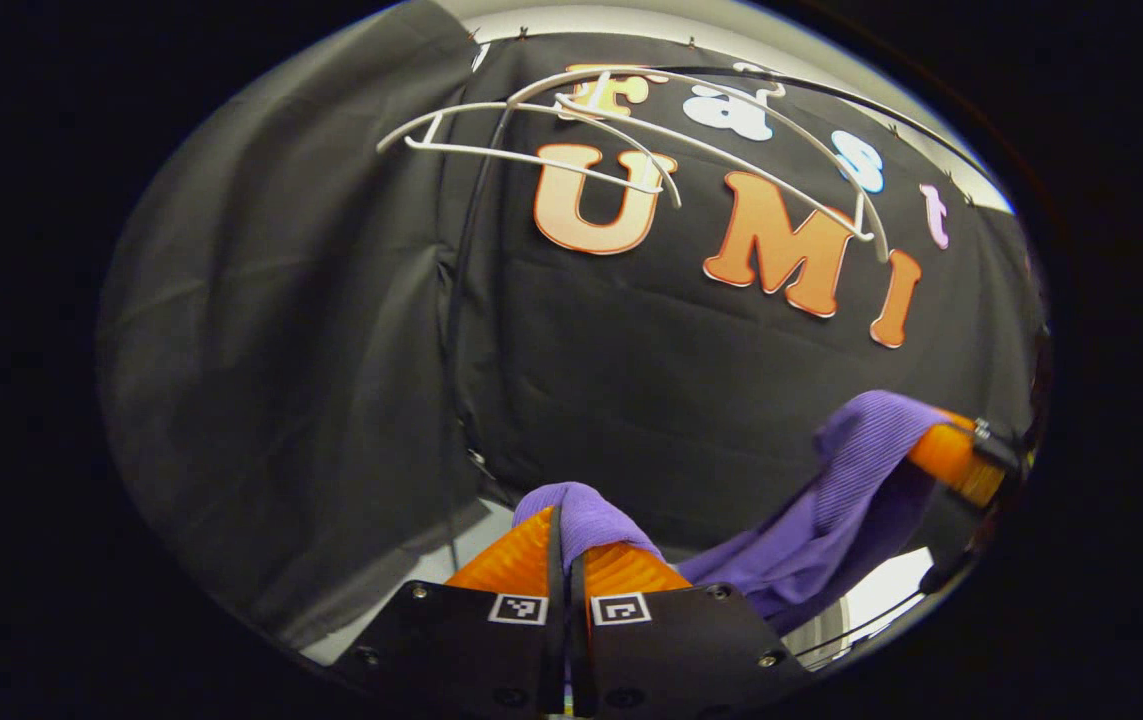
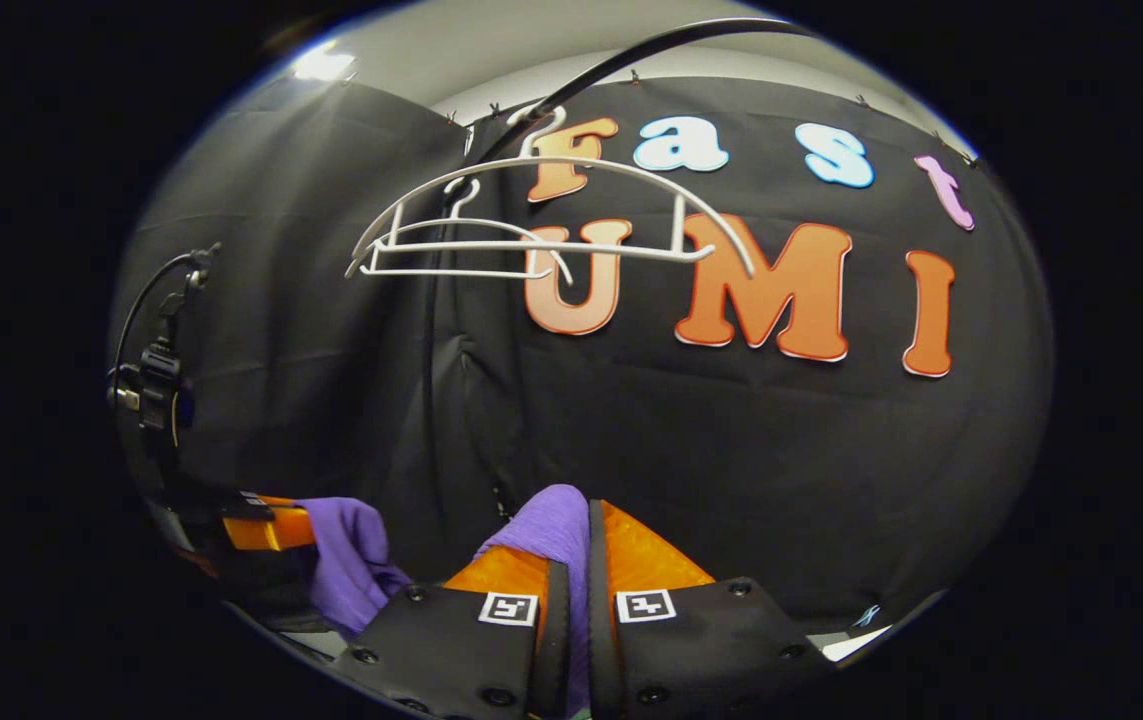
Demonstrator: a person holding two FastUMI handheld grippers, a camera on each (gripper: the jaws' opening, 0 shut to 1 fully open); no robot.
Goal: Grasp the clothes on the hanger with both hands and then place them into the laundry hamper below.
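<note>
The purple garment [image 1: 831, 510] is off the hangers and slung between the 2 grippers. The left gripper [image 1: 566, 545] is clenched on a bunched fold of it, both orange fingers [image 1: 511, 560] pressing the cloth, which bulges out above the tips. The right gripper [image 2: 571, 545] is likewise clamped on another fold, with purple cloth rising between its fingers. In the left gripper view the garment runs from the jaws toward 3 o'clock, where the other gripper holds its far end; in the right gripper view the left gripper sits at 8 o'clock with cloth hanging off it.

The white hangers [image 2: 531, 225] hang bare at 12 o'clock, on a dark curved rail [image 2: 631, 60] above.

Risk, as I judge it: the laundry hamper is out of sight below, so the descent is partly blind, and the drooping middle of the garment could catch the rim or land outside it. Each hold is on a small bunch near the fingertips; a tug from pulling the 2 hands apart could slide the fabric out of 1 grip. If 1 gripper lets go ahead of the other, the cloth may swing and drape over the hamper edge.

The garment is a fine ribbed knit, soft and limp, folding readily. The fingers are ridged orange plastic wedges on matte black bodies. The hangers are thin, smooth, arched white plastic.
</note>
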